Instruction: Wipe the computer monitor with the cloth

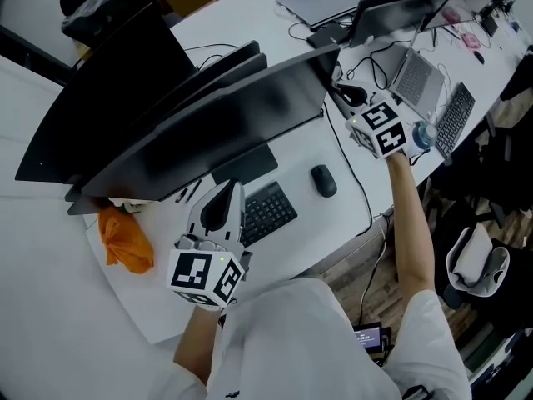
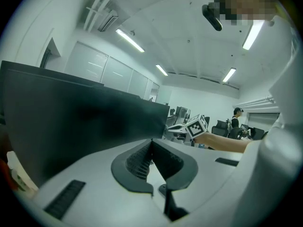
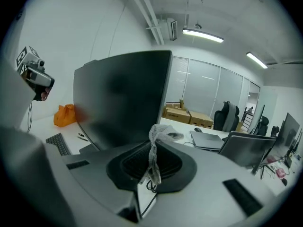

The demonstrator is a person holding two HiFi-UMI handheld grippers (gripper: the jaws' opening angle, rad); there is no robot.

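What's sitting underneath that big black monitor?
A dark stand base and two pens show below the monitor; whatever lies further back is covered by the screen.

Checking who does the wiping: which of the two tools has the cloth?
The right tool: a thin whitish cloth is pinched between its jaws. The left tool has its jaws together with nothing between them.

The left gripper [image 2: 151,143] is held low by the torso, its jaws pressed together with nothing between them, the left forearm [image 1: 193,340] bent in close. The right arm [image 1: 412,223] reaches straight out, bare below a white sleeve [image 1: 433,332]. The right gripper [image 3: 154,140] has its jaws clamped on a thin cloth [image 3: 152,162].
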